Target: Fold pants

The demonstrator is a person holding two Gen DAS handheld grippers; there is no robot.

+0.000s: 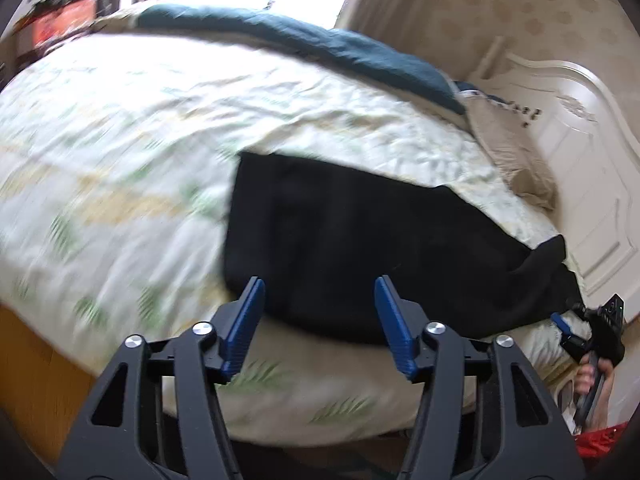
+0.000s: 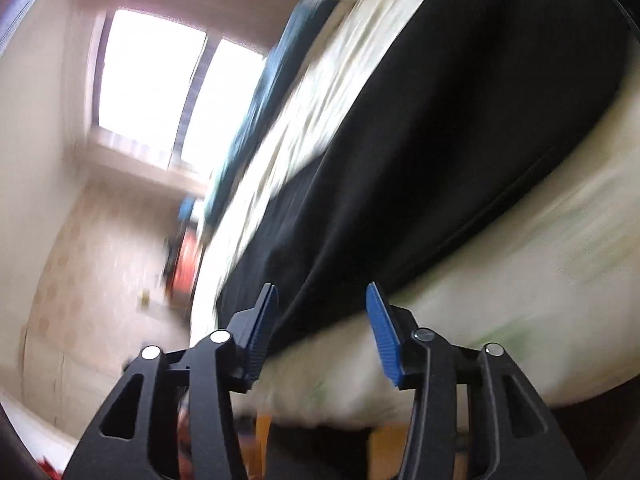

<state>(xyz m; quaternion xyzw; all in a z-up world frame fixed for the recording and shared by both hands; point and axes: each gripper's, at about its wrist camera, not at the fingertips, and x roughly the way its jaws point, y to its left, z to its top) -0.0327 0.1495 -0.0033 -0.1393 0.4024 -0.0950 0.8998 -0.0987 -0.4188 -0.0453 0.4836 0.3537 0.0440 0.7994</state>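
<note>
The black pants [image 1: 360, 240] lie in a folded block on the leaf-print bedspread [image 1: 120, 140], near the bed's front edge. My left gripper [image 1: 318, 292] is open and empty, its blue fingertips just over the near edge of the pants. My right gripper [image 2: 322, 300] is open and empty, tilted sharply, its tips at the near end of the pants [image 2: 440, 140]. The right gripper also shows in the left wrist view [image 1: 558, 322], held in a hand at the pants' right end. Both views are motion-blurred.
A dark teal blanket [image 1: 320, 44] lies along the far side of the bed. A beige pillow [image 1: 508, 148] and a white headboard [image 1: 580, 160] are at the right. A bright window [image 2: 160, 80] and a wooden bed frame [image 1: 28, 360] are in view.
</note>
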